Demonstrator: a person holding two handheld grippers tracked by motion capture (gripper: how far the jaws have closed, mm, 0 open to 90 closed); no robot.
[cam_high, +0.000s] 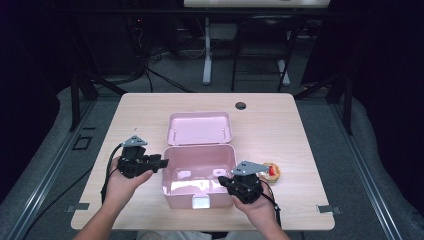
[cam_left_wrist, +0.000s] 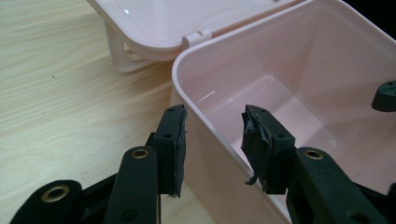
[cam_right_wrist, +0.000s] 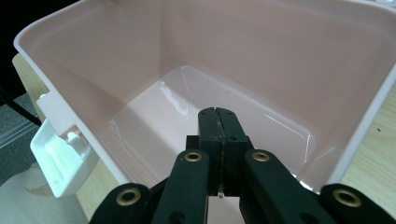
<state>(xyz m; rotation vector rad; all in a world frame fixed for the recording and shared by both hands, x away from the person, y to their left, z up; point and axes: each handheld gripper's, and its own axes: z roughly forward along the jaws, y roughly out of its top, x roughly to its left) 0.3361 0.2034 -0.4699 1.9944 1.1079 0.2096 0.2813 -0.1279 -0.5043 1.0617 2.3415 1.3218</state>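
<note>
The pink box (cam_high: 199, 176) is found at table centre; its nine-o'clock wall is straddled, unpinched, by the spread left gripper (cam_left_wrist: 212, 140), while the right gripper (cam_right_wrist: 217, 135), pressed together, hangs inside

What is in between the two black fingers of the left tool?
The pink box's side wall, seen in the left tool view; the open fingers straddle its rim.

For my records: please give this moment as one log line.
box: open, empty | left gripper: open, astride box wall | right gripper: shut, over box
</note>
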